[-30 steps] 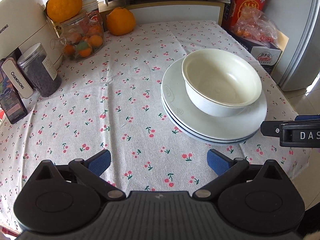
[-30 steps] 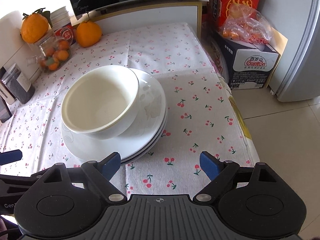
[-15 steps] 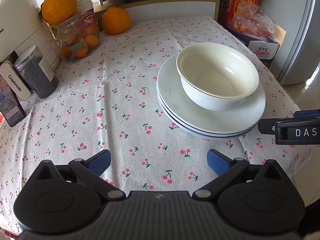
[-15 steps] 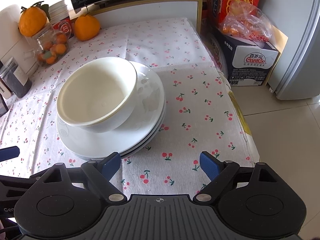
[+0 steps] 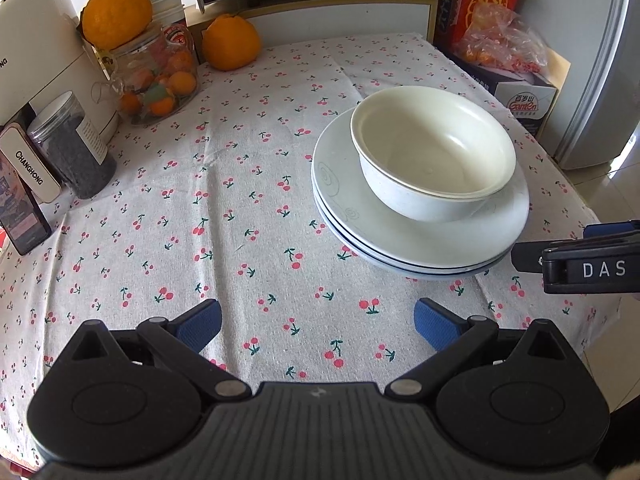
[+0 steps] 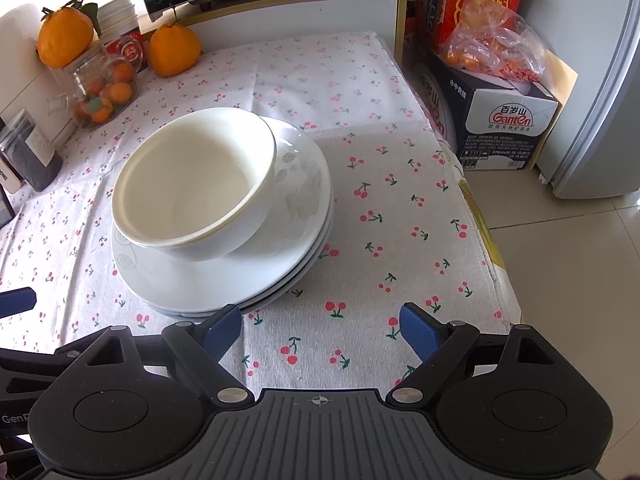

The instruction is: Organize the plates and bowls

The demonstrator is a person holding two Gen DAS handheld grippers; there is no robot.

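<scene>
White bowls nested together (image 5: pixel 434 156) sit on a stack of white plates (image 5: pixel 344 208) on the cherry-print tablecloth, right of centre in the left wrist view. The same bowls (image 6: pixel 192 184) and plates (image 6: pixel 224 280) show left of centre in the right wrist view. My left gripper (image 5: pixel 318 322) is open and empty, over the cloth in front of the plates. My right gripper (image 6: pixel 320 330) is open and empty, just in front of the plates' near edge. The right gripper's side shows at the right of the left wrist view (image 5: pixel 580 258).
At the far left stand a dark jar (image 5: pixel 74 152), a glass jar of small fruit (image 5: pixel 160 76), oranges (image 5: pixel 230 42) and a white appliance (image 5: pixel 36 64). The table's right edge (image 6: pixel 492 248) drops to the floor, where a water carton (image 6: pixel 500 120) stands.
Both grippers have moved slightly forward toward the stack. The bowls and plates look larger in both views. Nothing was gripped or released.
</scene>
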